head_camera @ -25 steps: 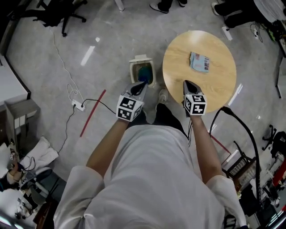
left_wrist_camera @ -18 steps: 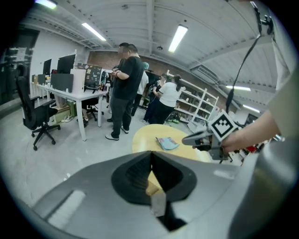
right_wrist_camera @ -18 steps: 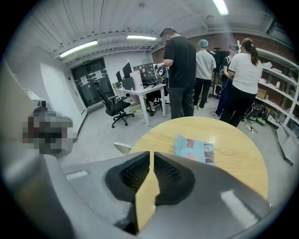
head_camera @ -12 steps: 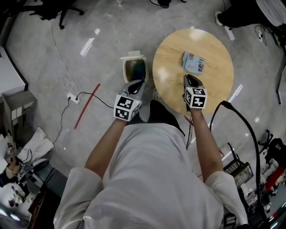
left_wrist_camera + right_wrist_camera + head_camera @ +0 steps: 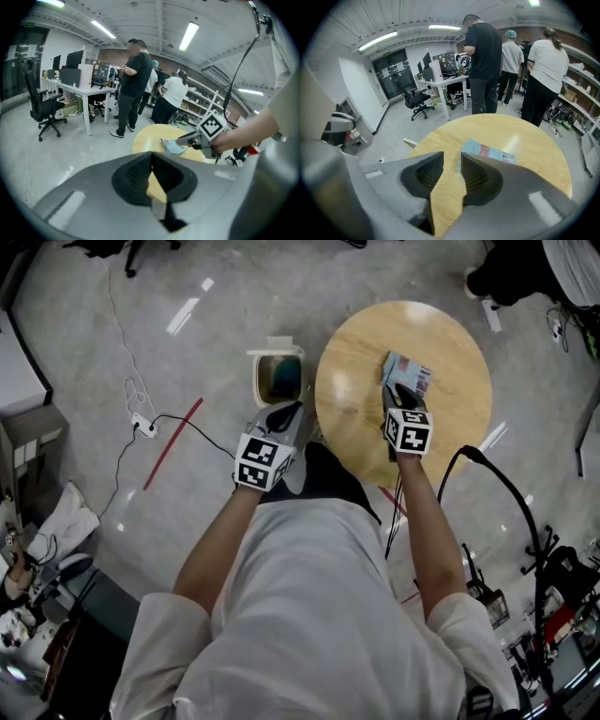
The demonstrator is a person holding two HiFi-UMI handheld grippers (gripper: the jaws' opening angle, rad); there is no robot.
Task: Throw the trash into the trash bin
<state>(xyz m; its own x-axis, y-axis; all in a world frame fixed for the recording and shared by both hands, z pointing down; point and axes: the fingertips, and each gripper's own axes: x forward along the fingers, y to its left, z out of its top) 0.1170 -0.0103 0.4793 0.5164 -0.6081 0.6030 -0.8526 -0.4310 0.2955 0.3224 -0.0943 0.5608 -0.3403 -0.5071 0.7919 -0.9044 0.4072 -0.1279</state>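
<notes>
Trash: the trash is a thin flat packet, pale blue with some red and white print. It lies near the middle of the round wooden desk, a little toward 12 o'clock in the head view.
Trash bin: the trash bin stands on the floor at 9 o'clock of the desk, just beside its rim. Its top is open.
Right claw: the right claw hangs low over the desk at 6 o'clock of the trash. Its jaws have just been opening and now stand partly apart. Between them is only bare wood, so it holds nothing. In the right gripper view the near corner of the trash shows just past the tip of the right-side jaw, at about 1 o'clock from the gap.
Left claw: the left claw is over the floor at 6 o'clock of the trash bin. Its jaws are pressed together at the tips and hold nothing.
How it will handle: I judge the packet to be very light and soft, perhaps a crinkly wrapper. It lies flat, so it may slide on the smooth wood when a jaw pushes it.
Where to take hold: the near short edge or its corner seems best, with one jaw going under the edge and the other on top. A grip in the middle of the flat face would probably only press it down.
Risk: so light a thing can slip out or flutter during the carry to the trash bin, so a firm closing is needed.
</notes>
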